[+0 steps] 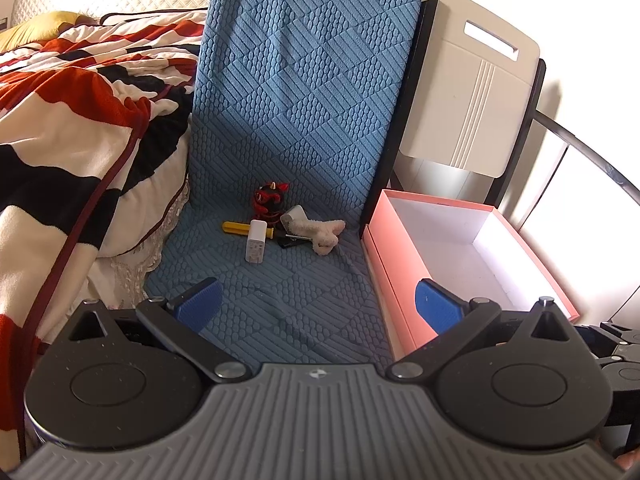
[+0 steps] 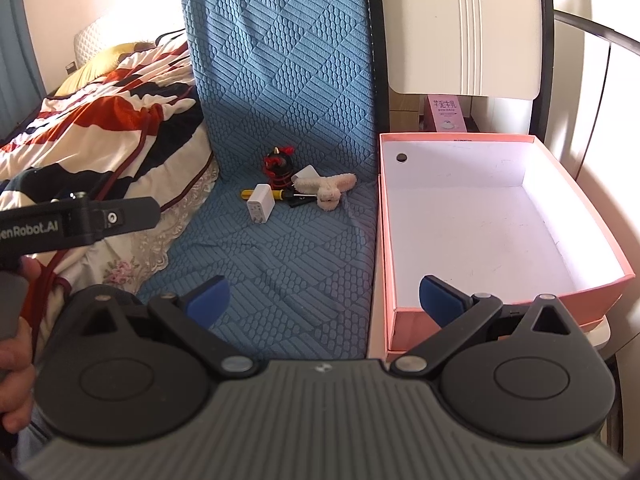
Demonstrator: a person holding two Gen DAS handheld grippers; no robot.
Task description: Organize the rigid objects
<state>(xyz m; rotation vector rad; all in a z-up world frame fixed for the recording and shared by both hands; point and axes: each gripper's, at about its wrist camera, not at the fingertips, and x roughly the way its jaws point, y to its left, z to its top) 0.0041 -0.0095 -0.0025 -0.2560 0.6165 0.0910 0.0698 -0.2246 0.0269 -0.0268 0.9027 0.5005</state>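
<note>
A small pile lies on the blue quilted seat cover (image 1: 280, 272) (image 2: 288, 248): a white charger plug (image 1: 256, 246) (image 2: 261, 202), a yellow-handled screwdriver (image 1: 236, 227) (image 2: 249, 193), a red and black toy figure (image 1: 269, 197) (image 2: 280, 160), a cream plush toy (image 1: 326, 233) (image 2: 332, 188) and a small black item (image 1: 289, 242) (image 2: 298, 200). An empty pink box (image 1: 384, 264) (image 2: 385, 240) with a white inside stands to the right. My left gripper (image 1: 318, 304) and right gripper (image 2: 325, 300) are both open, well short of the pile, holding nothing.
A red, black and white blanket (image 1: 60, 128) (image 2: 100, 128) covers the bed on the left. A white folded board (image 1: 472, 92) (image 2: 460, 28) leans behind the box. The left gripper's body (image 2: 76, 220) and a hand (image 2: 16, 360) show at the right view's left edge.
</note>
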